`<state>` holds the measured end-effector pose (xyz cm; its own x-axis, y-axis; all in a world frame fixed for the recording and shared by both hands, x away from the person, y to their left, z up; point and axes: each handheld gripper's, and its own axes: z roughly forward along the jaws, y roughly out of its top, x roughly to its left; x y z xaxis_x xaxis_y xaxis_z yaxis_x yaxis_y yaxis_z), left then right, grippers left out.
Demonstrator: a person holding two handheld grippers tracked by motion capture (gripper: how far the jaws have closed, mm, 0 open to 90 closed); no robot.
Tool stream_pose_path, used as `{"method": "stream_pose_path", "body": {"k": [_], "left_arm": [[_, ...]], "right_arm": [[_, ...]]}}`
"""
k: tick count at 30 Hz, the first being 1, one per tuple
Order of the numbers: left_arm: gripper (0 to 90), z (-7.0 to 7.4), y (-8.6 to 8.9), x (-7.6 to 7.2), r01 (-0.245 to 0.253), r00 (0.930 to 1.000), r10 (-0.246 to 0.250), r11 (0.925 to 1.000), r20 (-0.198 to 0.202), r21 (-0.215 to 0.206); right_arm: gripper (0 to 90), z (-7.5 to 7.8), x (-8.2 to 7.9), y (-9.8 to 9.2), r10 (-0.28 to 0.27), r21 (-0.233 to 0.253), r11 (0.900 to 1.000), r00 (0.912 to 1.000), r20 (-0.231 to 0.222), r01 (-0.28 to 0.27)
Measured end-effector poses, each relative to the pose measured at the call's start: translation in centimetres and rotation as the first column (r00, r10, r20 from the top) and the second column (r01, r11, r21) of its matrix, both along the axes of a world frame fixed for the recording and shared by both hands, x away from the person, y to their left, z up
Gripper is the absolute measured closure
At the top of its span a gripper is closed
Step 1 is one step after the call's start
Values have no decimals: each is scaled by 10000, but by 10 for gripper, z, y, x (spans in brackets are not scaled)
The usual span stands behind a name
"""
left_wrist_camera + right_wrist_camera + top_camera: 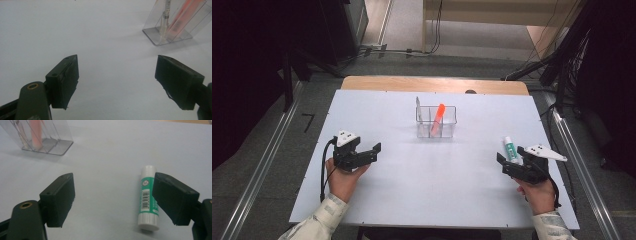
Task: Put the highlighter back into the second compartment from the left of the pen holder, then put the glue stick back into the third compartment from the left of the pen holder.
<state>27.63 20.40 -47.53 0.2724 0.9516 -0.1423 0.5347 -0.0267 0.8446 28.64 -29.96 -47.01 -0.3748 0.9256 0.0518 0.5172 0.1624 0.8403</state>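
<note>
Table (412,170) surface was pale, near-white, with a light wooden edge along its far side. Glue stick (148,197) was white with a green band and a black barcode on a white label. Organiser (436,121) was clear, colourless plastic; in it stood an orange marker (437,119) and a thin pen with a see-through barrel (164,18). Both grippers, left (377,149) and right (502,161), were black, each topped with a grey plate and trailing a black cable. Sleeves (319,220) bore a pale, faintly patterned cloth. Floor (272,165) was grey.
</note>
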Motion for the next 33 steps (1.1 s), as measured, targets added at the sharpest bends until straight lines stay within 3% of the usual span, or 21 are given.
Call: {"method": "stream_pose_path", "body": {"k": [13, 33], "left_arm": [[198, 0, 2, 1, -109, 9999, 109, 9999, 42, -70], [198, 0, 3, 1, -118, 9999, 118, 9998, -5, -142]], "right_arm": [[174, 0, 2, -10, -373, -12, 9993, 9993, 57, 373], [174, -4, 6, -19, -829, -452, 9955, 9965, 81, 832]]}}
